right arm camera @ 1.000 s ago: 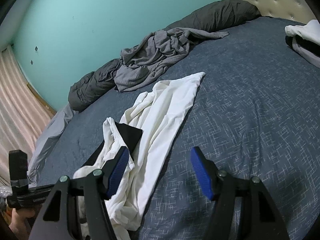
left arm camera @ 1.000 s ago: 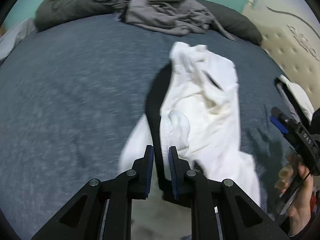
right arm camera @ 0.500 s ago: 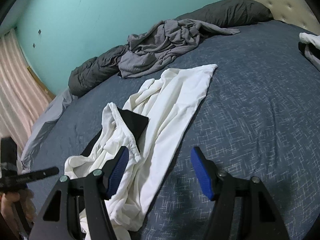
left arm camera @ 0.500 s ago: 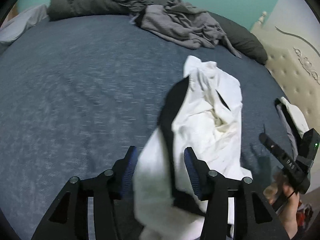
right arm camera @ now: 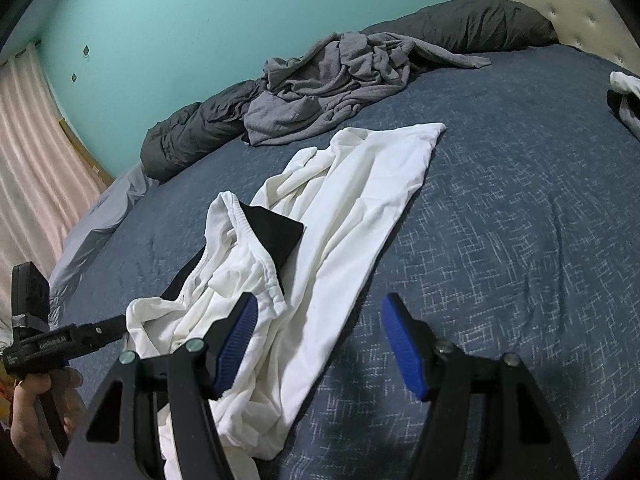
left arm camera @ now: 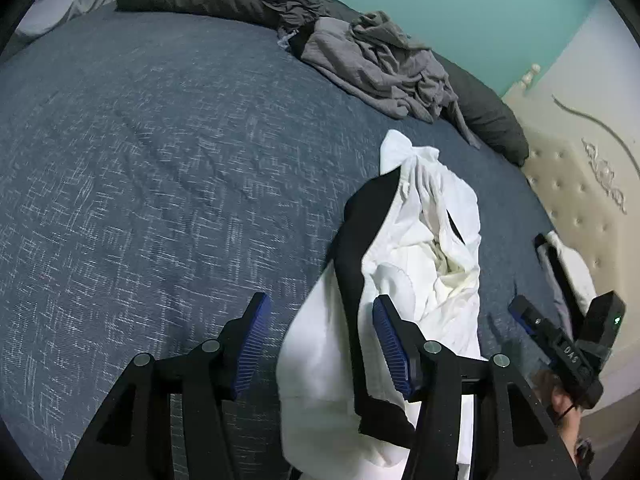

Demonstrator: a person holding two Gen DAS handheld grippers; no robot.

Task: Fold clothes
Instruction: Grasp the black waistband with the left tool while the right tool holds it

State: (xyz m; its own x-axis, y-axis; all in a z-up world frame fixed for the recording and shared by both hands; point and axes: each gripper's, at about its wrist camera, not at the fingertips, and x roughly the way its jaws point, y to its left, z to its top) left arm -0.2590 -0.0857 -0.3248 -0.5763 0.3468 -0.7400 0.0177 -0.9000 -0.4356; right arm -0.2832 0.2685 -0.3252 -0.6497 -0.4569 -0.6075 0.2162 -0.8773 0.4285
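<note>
A crumpled white garment [left arm camera: 424, 248] with a black panel [left arm camera: 356, 256] lies on the blue bedspread [left arm camera: 160, 184]. My left gripper [left arm camera: 321, 300] hovers over its near end. Its jaws are opening, and the black-striped edge lies loose between them without the pads pressing on it. In the right wrist view the same garment [right arm camera: 352, 200] stretches away toward the far side. My right gripper [right arm camera: 320, 320] stands open above the garment's near edge and the bedspread [right arm camera: 500, 220], holding nothing. Each gripper also shows in the other's view: the right gripper [left arm camera: 560, 344] and the left gripper [right arm camera: 60, 340].
A grey pile of clothes [right arm camera: 340, 76] lies at the far edge against dark pillows [right arm camera: 460, 24]. Another white and black garment [left arm camera: 568, 264] rests near the tufted headboard [left arm camera: 580, 168]. A curtain [right arm camera: 32, 160] hangs at the left. A hand [right arm camera: 32, 432] holds the left gripper.
My left jaws went from shut on the black-striped edge to wide apart, and the cloth now lies loose between them. The left gripper shifted and rolled. The right gripper barely moved.
</note>
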